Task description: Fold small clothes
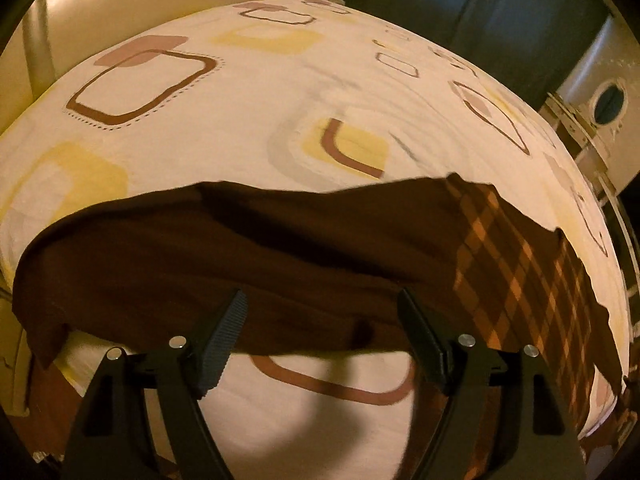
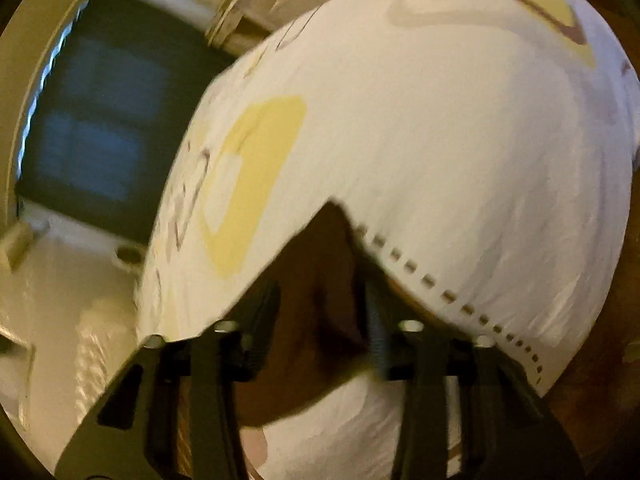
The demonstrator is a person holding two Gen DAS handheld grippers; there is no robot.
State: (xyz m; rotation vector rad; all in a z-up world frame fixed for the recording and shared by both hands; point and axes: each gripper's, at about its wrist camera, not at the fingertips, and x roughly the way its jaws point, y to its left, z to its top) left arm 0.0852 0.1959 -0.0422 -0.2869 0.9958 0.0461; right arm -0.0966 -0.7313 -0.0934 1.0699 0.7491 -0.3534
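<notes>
- lying flat on the patterned bed sheet (image 1: 248, 128), the brown garment (image 1: 224, 252) stretches along the near edge of the bed; its long axis runs side to side across the left wrist view, plain brown at the left end, orange check panel (image 1: 520, 264) at the right end
- the left gripper (image 1: 320, 312) stands wide; its fingertips straddle the near hem of the garment about midway along it; nothing is pinched between them, and bare sheet shows below the hem
- the right gripper (image 2: 320, 320) is drawn in narrower; a raised peak of the brown cloth (image 2: 320, 264) sits between its fingers (image 2: 264, 312); the view is blurred, so i cannot tell whether the pads truly press on it
- judging from this, the coming fold turns on the hem lying straight ahead of the left gripper, crosswise to its fingers; the right one seems nearer a corner or end of the cloth; which end, i cannot tell
</notes>
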